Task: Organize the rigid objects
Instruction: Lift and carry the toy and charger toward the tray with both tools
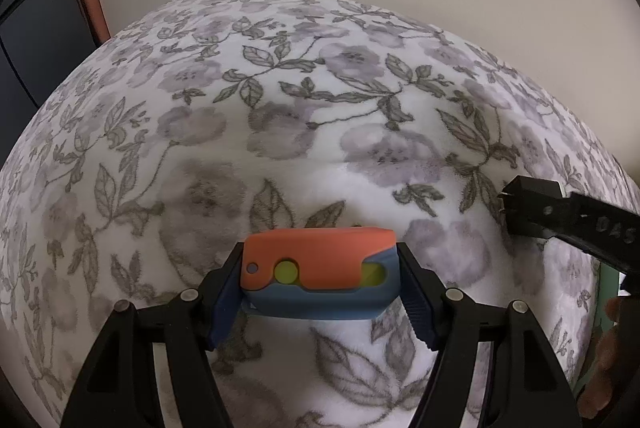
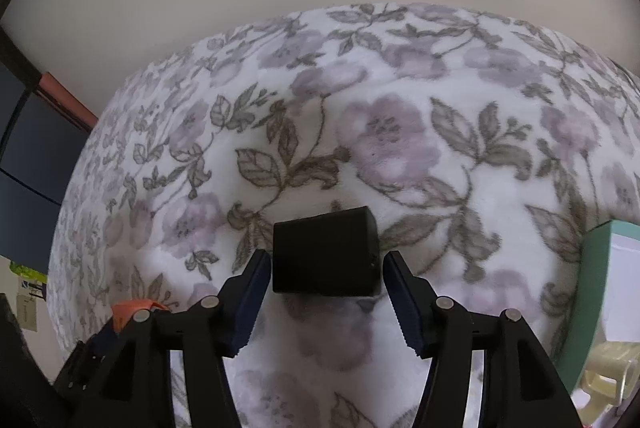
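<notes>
My left gripper (image 1: 320, 280) is shut on an orange and blue plastic toy block (image 1: 320, 270) with yellow-green inserts, held crosswise between the blue pads just above the floral blanket (image 1: 280, 132). My right gripper (image 2: 326, 274) is shut on a black box (image 2: 325, 252), held between its pads above the blanket (image 2: 400, 148). The right gripper and its black box also show at the right edge of the left wrist view (image 1: 520, 208). An orange bit of the toy block (image 2: 132, 308) peeks at the lower left of the right wrist view.
A green box (image 2: 596, 288) with a white inside stands at the right edge, with a roll of clear tape (image 2: 608, 376) in front of it. A plain wall rises behind the blanket. Dark furniture with an orange edge (image 1: 94, 0) stands at the far left.
</notes>
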A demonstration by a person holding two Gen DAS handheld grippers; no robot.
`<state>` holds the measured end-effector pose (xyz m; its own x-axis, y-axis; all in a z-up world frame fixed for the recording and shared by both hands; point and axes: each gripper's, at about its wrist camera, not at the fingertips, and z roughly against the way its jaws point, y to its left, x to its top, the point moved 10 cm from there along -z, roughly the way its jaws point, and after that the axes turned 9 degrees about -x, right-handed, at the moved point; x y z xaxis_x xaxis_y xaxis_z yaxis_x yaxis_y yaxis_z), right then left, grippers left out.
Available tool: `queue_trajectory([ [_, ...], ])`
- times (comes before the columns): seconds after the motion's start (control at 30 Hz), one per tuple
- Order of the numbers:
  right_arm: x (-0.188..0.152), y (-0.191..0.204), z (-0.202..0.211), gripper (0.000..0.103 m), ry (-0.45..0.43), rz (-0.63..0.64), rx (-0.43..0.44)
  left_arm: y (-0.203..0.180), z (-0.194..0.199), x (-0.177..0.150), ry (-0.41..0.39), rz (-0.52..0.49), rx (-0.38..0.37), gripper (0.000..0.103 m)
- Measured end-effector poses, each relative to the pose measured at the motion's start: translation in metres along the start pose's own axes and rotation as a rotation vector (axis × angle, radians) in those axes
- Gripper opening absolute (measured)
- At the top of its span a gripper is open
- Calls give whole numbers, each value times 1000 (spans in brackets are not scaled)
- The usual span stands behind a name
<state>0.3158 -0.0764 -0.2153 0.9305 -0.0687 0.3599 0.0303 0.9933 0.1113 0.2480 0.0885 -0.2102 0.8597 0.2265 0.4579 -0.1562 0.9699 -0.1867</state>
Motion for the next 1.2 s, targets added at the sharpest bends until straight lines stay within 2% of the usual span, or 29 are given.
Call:
queue_trajectory([
  [0.07,0,6,-3,70,-10,21,-15,0,-2,0,3,-2,-1,72],
  [0.5,4,25,-14,73,-95,187,-222,0,-9,-1,8,-25,14,72],
  [0.77,-1,18,-10,70,-96,168,-194,0,-9,-1,14,-18,13,72],
  [1.2,-28,-3,22,69,-37,23,-50,-16,11,-17,40,7,-18,72],
])
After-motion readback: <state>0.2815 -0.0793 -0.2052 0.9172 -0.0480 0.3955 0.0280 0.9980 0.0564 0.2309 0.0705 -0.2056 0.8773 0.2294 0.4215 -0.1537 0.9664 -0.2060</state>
